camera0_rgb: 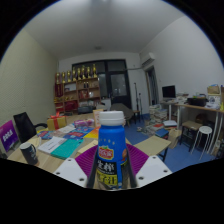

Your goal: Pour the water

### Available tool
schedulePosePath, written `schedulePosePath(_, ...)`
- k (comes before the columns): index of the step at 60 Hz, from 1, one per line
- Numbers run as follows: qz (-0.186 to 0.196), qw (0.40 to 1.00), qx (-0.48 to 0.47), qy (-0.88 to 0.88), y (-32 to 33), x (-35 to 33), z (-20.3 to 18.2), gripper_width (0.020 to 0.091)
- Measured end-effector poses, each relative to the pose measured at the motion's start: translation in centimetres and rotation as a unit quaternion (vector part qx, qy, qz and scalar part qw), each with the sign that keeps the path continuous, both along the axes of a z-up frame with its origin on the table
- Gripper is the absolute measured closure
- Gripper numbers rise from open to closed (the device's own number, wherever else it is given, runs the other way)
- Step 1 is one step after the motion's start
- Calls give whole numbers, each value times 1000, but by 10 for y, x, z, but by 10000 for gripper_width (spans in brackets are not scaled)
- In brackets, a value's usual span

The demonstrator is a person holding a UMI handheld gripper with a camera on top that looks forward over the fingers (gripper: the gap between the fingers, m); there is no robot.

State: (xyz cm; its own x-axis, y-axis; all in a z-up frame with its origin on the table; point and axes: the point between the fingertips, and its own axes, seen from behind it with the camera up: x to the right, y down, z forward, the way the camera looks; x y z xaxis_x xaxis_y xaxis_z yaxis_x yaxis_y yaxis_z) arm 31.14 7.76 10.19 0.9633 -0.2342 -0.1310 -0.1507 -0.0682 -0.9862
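Far left on the cluttered desk (60, 160), a dark mug (29, 152) is standing near a purple box (9, 135); books and papers (66, 135) are lying beyond. Behind, a wooden shelf unit (78, 92) is standing against the wall. Centre: the gripper (111, 172) is holding a blue-and-white bottle (111, 148) with a white cap, upright, its two fingers pinching the bottle's lower body from either side, pink pads pressing on it. Right: a second desk (195, 104) carrying a monitor (168, 91), with a white stool (204, 135) standing before it.
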Motion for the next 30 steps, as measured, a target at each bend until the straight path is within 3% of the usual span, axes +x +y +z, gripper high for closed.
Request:
schedulePosePath(10, -4, 999, -29, -42, 6, -14, 0, 699)
schedulePosePath(16, 3, 979, -41, -202, 10, -39, 31, 700)
schedulePosePath(23, 5, 880, -46, -473, 29, -105, 74, 703)
schedulePosePath(24, 19, 861, -46, -506, 26, -102, 90, 700)
schedulePosePath(30, 30, 769, -33, -638, 49, -177, 103, 702)
